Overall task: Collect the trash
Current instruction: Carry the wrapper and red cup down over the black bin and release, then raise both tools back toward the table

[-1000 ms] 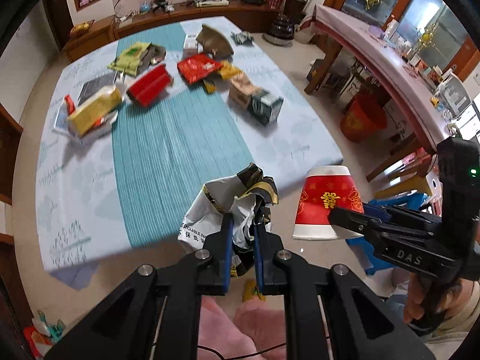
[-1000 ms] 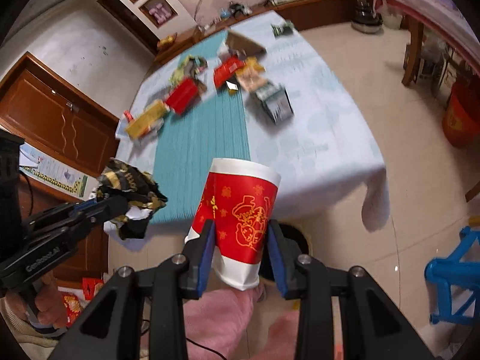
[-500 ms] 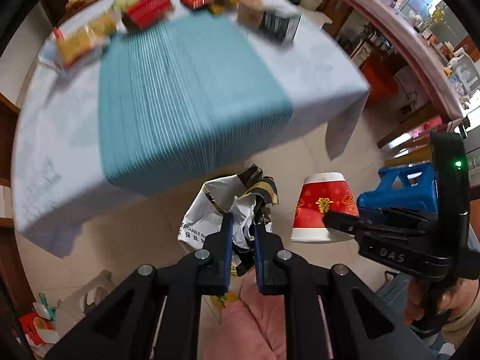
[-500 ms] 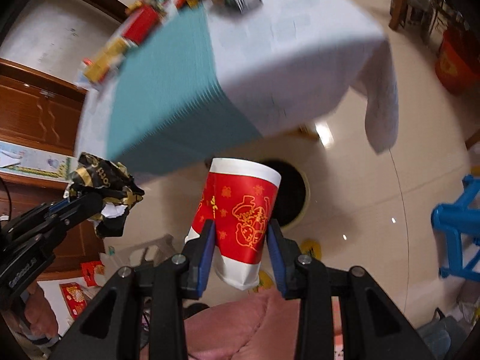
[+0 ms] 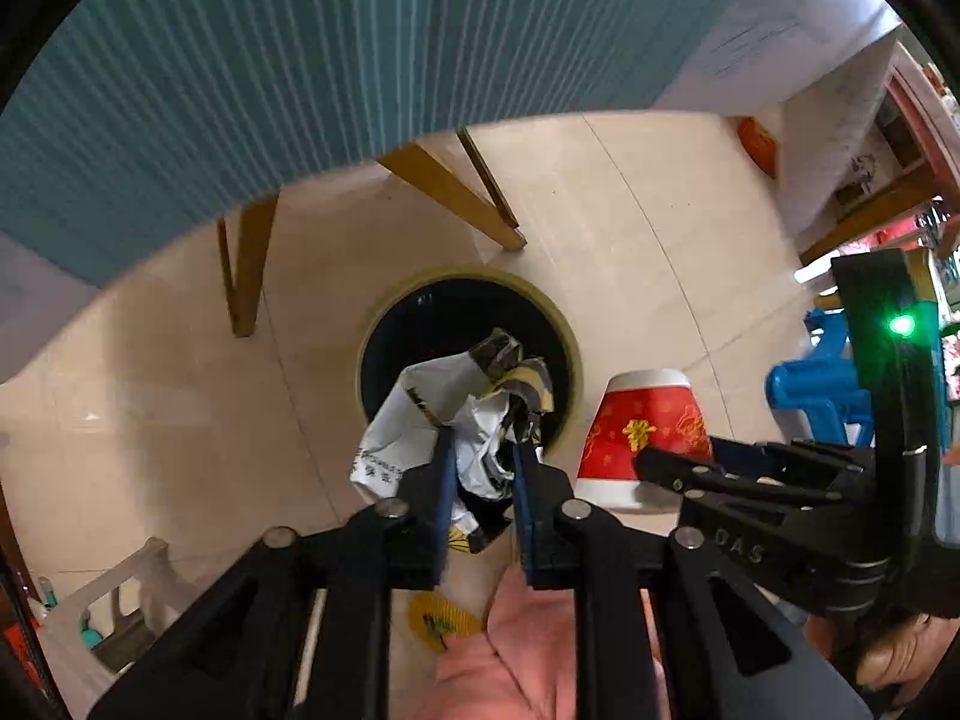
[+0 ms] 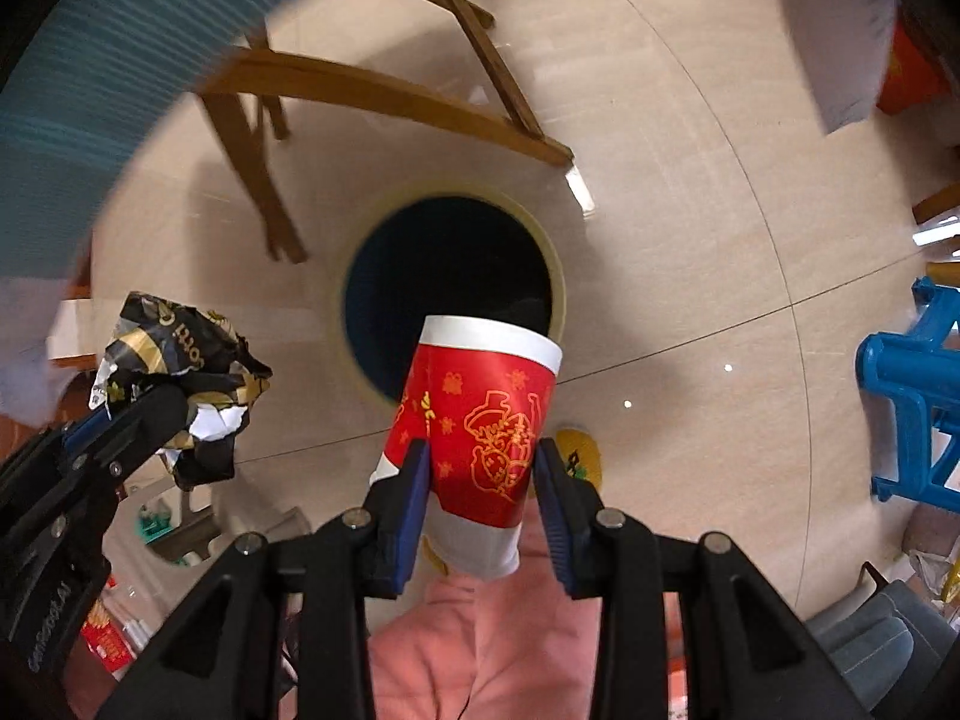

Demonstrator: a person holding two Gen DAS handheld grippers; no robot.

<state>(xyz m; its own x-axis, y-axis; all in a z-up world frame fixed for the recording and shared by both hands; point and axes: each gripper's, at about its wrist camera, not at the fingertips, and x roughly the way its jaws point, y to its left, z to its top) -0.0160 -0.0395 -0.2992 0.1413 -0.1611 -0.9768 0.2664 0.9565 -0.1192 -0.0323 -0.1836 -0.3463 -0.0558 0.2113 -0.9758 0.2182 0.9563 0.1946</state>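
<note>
The table's teal striped cloth (image 5: 252, 78) overhangs wooden legs (image 6: 384, 90) and a round dark bin (image 5: 468, 348) on the tiled floor. Over the bin, the left gripper (image 5: 480, 462), jaws just easing wider, pinches a crumpled wrapper (image 5: 456, 414); the right gripper (image 6: 480, 468) clamps a red paper cup (image 6: 480, 420).

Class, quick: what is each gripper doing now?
Left gripper: fingers just opening, crumpled black-gold-and-white wrapper between them.
Right gripper: closed on red-and-white paper cup.

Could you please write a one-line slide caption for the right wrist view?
Right gripper holds a red paper cup above the dark round bin; left gripper carries a crumpled wrapper.
</note>
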